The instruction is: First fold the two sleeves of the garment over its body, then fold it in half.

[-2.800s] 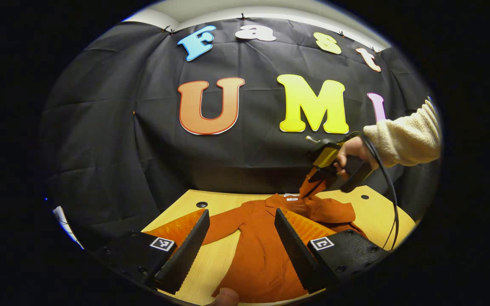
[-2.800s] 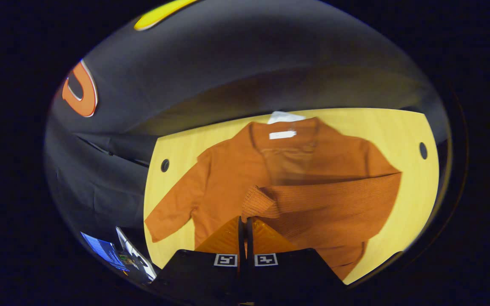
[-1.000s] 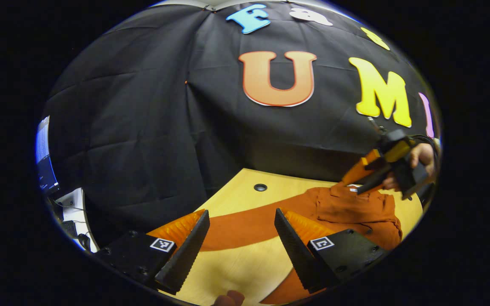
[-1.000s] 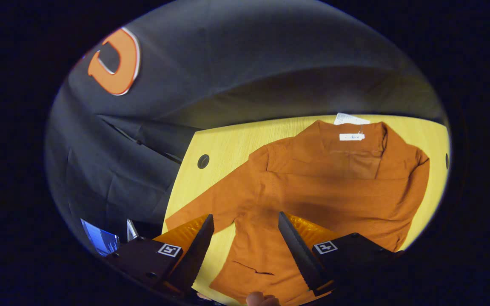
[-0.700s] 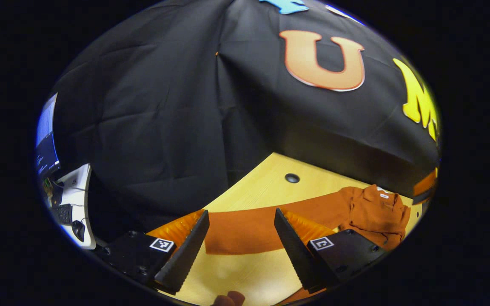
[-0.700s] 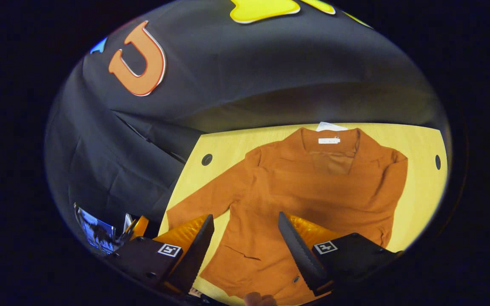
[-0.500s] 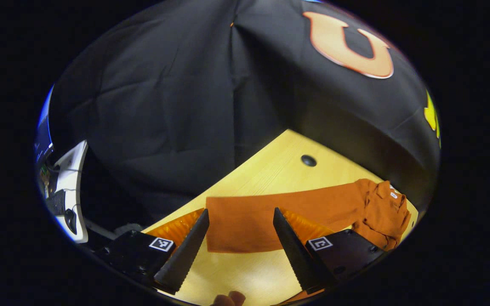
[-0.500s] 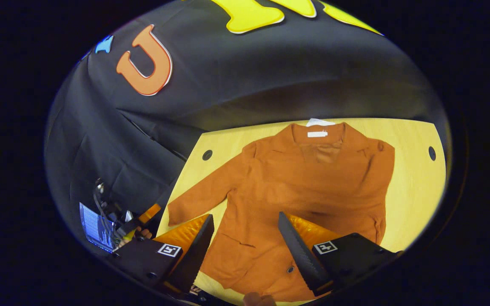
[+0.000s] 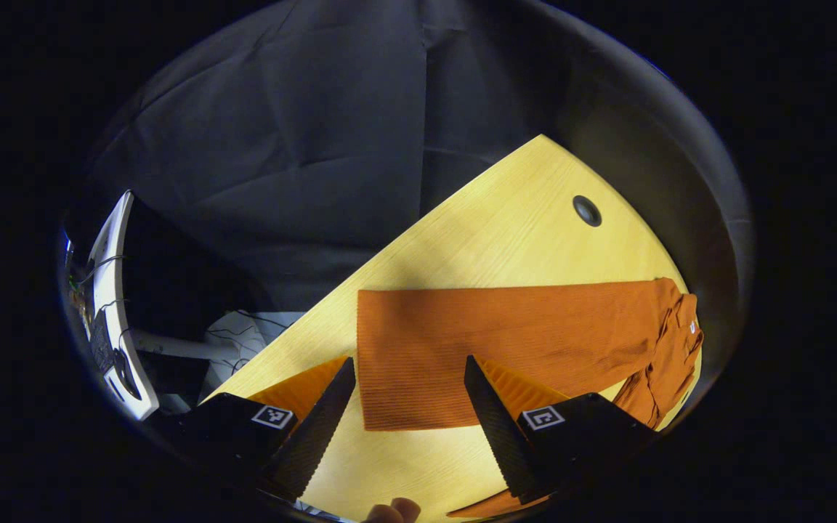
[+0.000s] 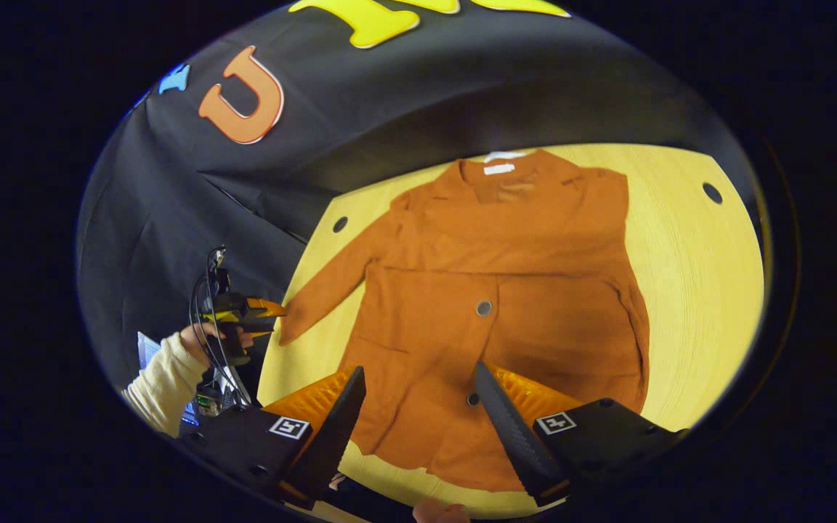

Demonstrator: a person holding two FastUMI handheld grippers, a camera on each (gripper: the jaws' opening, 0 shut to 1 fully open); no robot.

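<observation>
Desk [image 10: 687, 290] is carrying the shirt [image 10: 506, 290], lying flat w/ right sleeve [image 10: 535, 250] folded across the body. Left sleeve [image 9: 491, 349] is stretching out toward the desk's left edge, cuff sitting between the left gripper [image 9: 407, 407]'s fingers, which are standing apart, gripping nothing. Right gripper [image 10: 418, 418] is hovering open over the hem. Risk: shallow pinch slipping off the cuff, or dragging the shirt and undoing the folded sleeve.
</observation>
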